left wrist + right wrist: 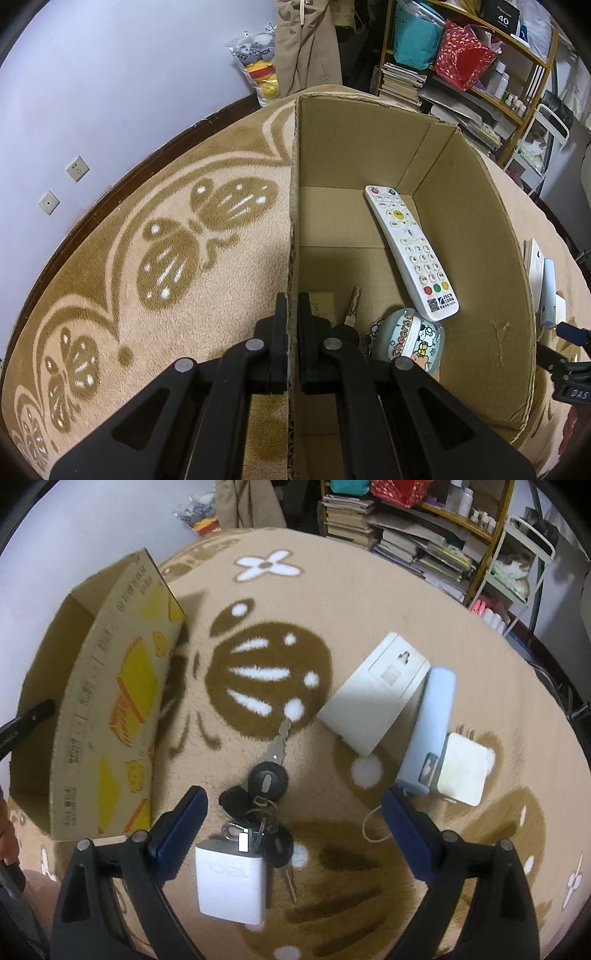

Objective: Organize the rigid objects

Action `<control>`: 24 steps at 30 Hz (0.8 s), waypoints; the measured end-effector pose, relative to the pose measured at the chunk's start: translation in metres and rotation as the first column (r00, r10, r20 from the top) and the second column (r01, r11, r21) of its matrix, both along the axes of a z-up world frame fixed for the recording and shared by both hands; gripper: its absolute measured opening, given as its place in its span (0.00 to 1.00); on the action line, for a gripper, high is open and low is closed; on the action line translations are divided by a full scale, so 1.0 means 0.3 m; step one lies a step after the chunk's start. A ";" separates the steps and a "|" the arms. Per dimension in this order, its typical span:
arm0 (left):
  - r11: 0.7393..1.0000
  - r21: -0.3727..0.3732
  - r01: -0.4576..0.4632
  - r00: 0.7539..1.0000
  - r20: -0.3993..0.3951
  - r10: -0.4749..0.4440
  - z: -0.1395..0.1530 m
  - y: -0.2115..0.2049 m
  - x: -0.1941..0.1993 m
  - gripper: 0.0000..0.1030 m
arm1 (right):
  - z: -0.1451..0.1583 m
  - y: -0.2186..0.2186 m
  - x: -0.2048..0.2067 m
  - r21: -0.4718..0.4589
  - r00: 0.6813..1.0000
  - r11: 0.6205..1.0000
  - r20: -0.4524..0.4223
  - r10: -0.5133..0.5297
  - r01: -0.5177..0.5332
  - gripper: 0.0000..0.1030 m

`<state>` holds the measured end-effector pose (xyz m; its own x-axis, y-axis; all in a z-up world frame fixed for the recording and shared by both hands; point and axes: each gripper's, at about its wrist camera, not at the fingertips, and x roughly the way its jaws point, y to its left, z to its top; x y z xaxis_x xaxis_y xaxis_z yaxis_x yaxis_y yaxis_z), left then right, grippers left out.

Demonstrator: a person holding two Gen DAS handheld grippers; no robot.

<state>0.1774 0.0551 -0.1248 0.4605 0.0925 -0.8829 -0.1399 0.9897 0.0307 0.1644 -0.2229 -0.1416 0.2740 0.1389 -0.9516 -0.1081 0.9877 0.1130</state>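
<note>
A tan fleece blanket with brown butterfly motifs point(369, 602) covers the work surface, and on it stands an open brown cardboard box point(480, 258), its outer face printed in yellow. The left gripper point(291, 332) is clamped on the box's near wall, pinching the cardboard edge between its closed fingers and steadying the box. Inside lie a long white remote control point(410, 254), a round pastel cartoon-printed case point(410, 339) and a key. Outside, well to the right of the box, rest a flat white rectangular device point(373, 694), a pale blue cylindrical power bank point(428, 731) touching it, and a white square charger point(463, 768) just beside that. The right gripper point(291, 830) hangs over the blanket with its blue-padded jaws spread wide, nothing gripped. Between them sits a bunch of black-headed keys point(266, 786) ringed to a small white rectangular fob point(231, 878). To lift the bunch cleanly, the jaws likely need to drop straight down and close across the fob's rigid body, not the loose keys, which could slip or swing
</note>
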 end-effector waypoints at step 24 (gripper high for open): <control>1.000 -0.008 0.000 1.000 -0.001 0.000 -0.009 0.004 -0.004 0.03 | -0.140 0.081 -0.014 0.053 0.997 0.998 -0.068 -0.034 0.038 0.58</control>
<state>0.1761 0.0562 -0.1274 0.4596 0.0858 -0.8840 -0.1403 0.9898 0.0231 0.1602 -0.1986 -0.1834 0.2158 0.1822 -0.9593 -0.0628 0.9830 0.1726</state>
